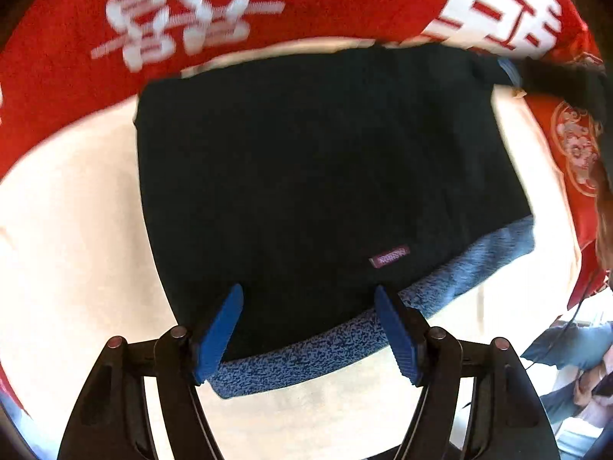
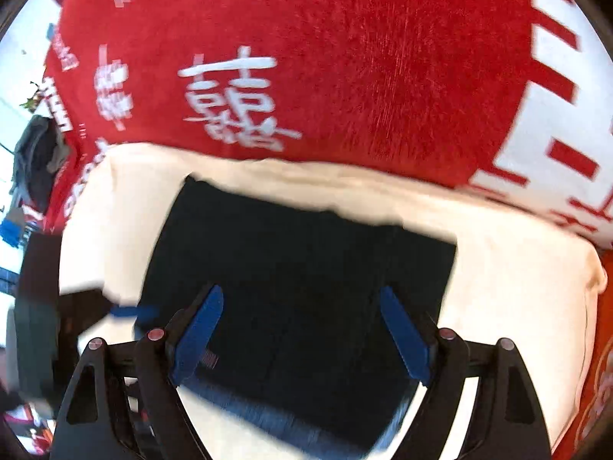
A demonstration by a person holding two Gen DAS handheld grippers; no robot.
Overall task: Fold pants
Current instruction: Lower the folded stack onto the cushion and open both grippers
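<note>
Pants (image 1: pixel 329 176): dark, folded into a compact rectangular block, lying flat on a cream cloth (image 1: pixel 76 237). Cream cloth sits on a red blanket w/ white characters (image 1: pixel 176 11), which shows beyond the far edge in both views. A blue-speckled waistband (image 1: pixel 345 341) runs along the near edge of the block in the left wrist view; a small maroon label (image 1: pixel 389 256) sits on the dark fabric just above it.

Left gripper (image 1: pixel 308 329): fingers spread wide apart, nothing between them. Blue pads (image 1: pixel 218 337) hang over the near edge of the pants — tips over the dark fabric and waistband. Contact w/ fabric cannot be told.

Right gripper (image 2: pixel 300 331): fingers likewise released, wide gap, no fabric pinched. Pads (image 2: pixel 199 333) are over the near part of the pants (image 2: pixel 306 276); whether they touch the cloth cannot be told. View is motion-blurred.

In the right wrist view the left gripper (image 2: pixel 130 311) shows at the left edge, blurred, near the pants' left side. In the left wrist view the right gripper (image 1: pixel 507 71) shows top right, at the far right corner of the block — its fingers' state is not readable there.

Cream cloth (image 2: pixel 517 287) shows bare on both sides of the block.
</note>
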